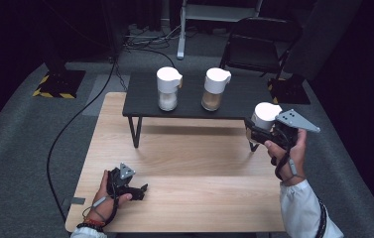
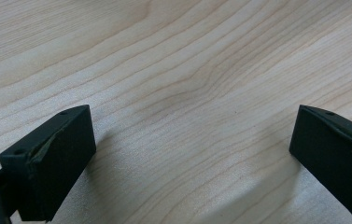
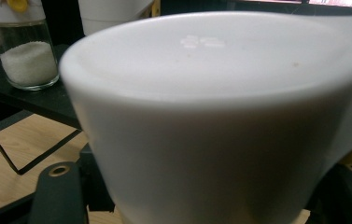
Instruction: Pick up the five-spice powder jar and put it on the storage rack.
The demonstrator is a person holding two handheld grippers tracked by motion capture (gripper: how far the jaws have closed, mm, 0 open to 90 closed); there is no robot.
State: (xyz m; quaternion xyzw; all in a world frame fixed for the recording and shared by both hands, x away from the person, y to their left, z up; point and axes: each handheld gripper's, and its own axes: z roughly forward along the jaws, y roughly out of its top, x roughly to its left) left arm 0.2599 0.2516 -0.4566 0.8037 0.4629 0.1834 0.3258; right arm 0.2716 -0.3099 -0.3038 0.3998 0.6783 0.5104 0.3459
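Near the front left corner of the table (image 1: 184,148) our left tool (image 1: 144,189) lay low on the bare wood with its jaws standing wide and nothing between them, as the left gripper view showed plain grain across the whole gap; we judged it parked there to stay out of the way, with free room ahead of it and to its right. Farther back, a low black shelf (image 1: 140,99) stood across the rear edge of the table on thin legs, and on it two white-lidded jars stood upright and apart: the left jar (image 1: 168,88) with white grains and the middle jar (image 1: 215,88) with brownish contents. At the right edge of the table our right tool (image 1: 252,130) held a third white-lidded jar (image 1: 265,116), gripped narrow on the body below the lid, lifted off the wood and close to the shelf's front right corner. In the right gripper view the white lid (image 3: 220,116) loomed close, with the shelf edge behind it. We judged the jar was bound for the open right end of the shelf, where bare room remained beside the middle jar; the shelf's front edge and right leg were what it had to clear.
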